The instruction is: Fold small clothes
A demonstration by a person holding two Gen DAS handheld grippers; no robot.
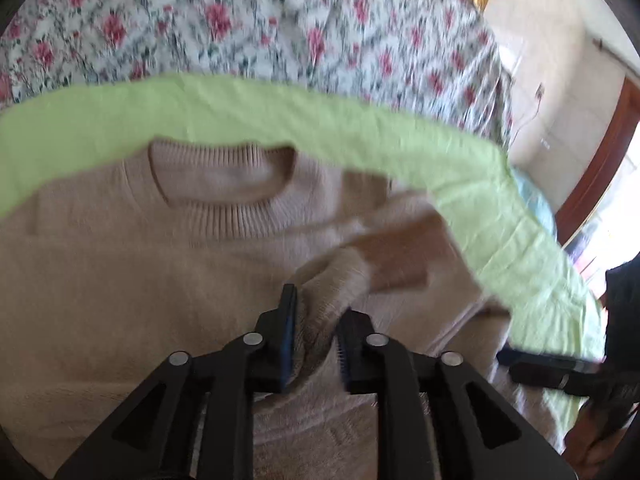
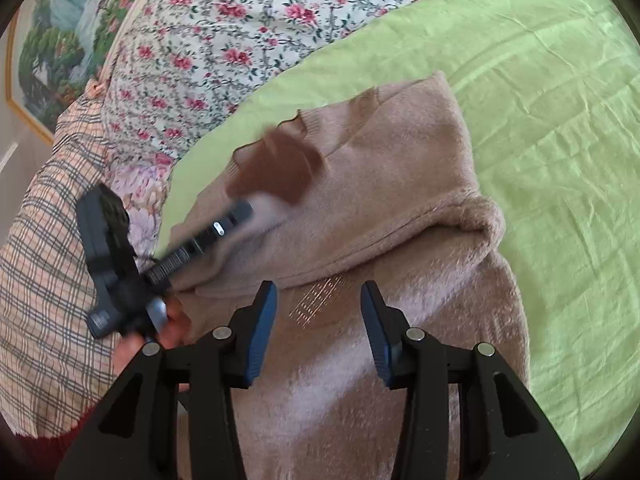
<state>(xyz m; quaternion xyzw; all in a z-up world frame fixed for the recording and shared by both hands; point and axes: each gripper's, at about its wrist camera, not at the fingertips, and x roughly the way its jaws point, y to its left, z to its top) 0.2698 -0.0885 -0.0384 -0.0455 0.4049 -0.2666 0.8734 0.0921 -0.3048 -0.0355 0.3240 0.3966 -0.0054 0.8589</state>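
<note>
Sweater [image 1: 120,280] fold between left hand-held gripper [image 1: 316,336] pads (right one agape above).

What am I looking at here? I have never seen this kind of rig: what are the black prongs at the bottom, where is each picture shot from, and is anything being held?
No robot: a person holds a two-finger gripper in each hand, each with a fisheye camera looking along its fingers. The prongs are those fingers. The left wrist view shows the left gripper pinching a bunch of the beige sweater, collar facing away. The right wrist view shows the right gripper open above the same sweater, holding nothing; the left gripper appears at its left, blurred. The sweater lies on a green sheet, with a floral quilt beyond.
</note>
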